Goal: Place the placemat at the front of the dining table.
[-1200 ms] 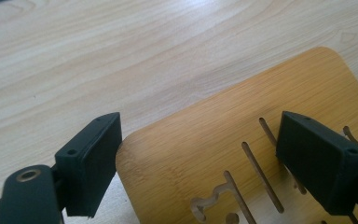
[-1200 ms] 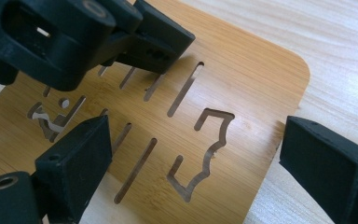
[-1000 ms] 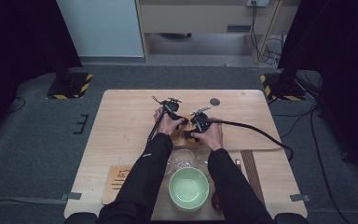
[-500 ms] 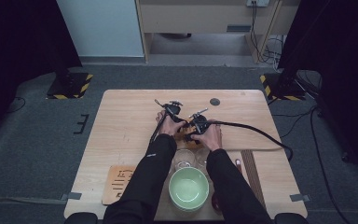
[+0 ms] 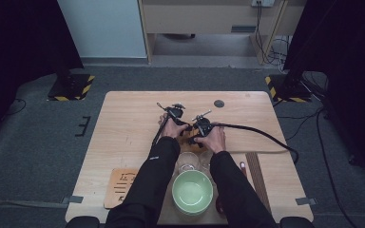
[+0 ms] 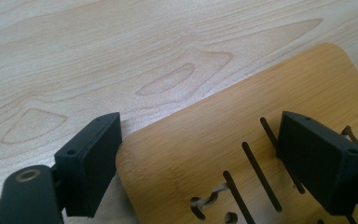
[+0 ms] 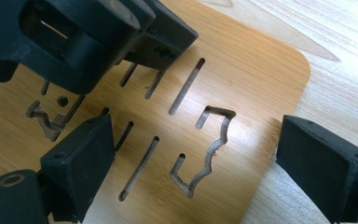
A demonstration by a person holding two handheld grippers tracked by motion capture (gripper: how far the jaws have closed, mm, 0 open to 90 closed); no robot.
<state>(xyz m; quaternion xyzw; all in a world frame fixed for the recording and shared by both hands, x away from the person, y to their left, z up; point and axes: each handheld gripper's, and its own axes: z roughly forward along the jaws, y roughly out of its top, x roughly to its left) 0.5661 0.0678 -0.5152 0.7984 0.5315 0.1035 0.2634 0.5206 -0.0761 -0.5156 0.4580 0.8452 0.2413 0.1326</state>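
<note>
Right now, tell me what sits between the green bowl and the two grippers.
In the high view, two clear glasses stand side by side between the green bowl and the left gripper and right gripper.

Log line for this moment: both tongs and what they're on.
left tongs: open, astride slotted bamboo board corner | right tongs: open, over same board, one jaw past its edge | board: flat on table

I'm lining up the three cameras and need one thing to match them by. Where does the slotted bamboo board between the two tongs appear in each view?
High view: the bamboo board peeks out mid-table between the two hands, mostly hidden.
Left gripper view: lower right, its rounded corner between the open left tongs.
Right gripper view: across the centre, between the open right tongs.
Shared landmark: the pale wooden table beneath it.
</note>
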